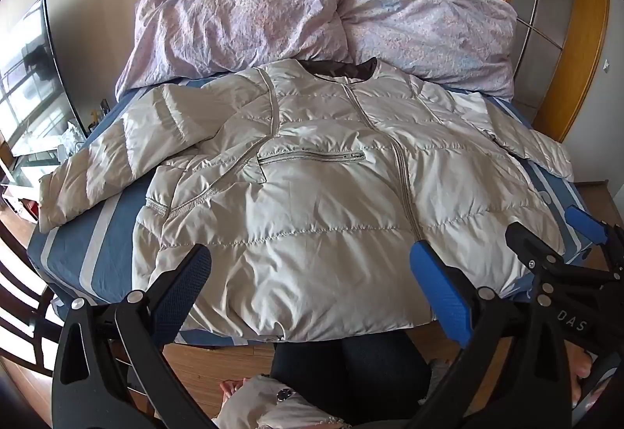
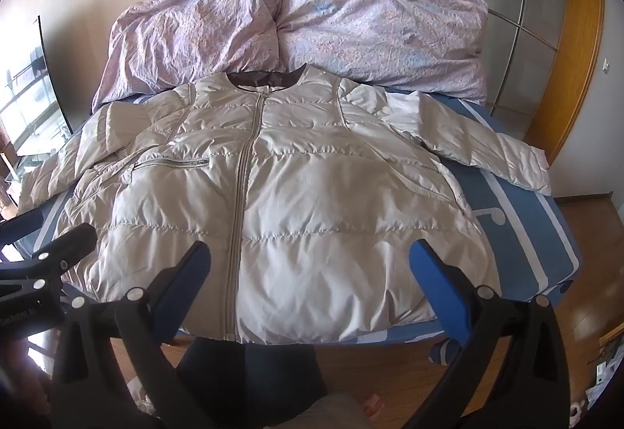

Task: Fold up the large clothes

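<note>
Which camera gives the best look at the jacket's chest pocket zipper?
The left wrist view: the pocket zipper lies near the centre, large and unobstructed. In the right wrist view it appears smaller, off to the left.

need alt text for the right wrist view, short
A pale puffer jacket lies zipped and face up on a blue striped bed, sleeves spread to both sides. The right tongs hang open over its hem, holding nothing. A crumpled pink duvet is heaped behind the collar.

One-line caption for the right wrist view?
Open right gripper hovers over a zipped pale puffer jacket spread flat on the bed.
</note>
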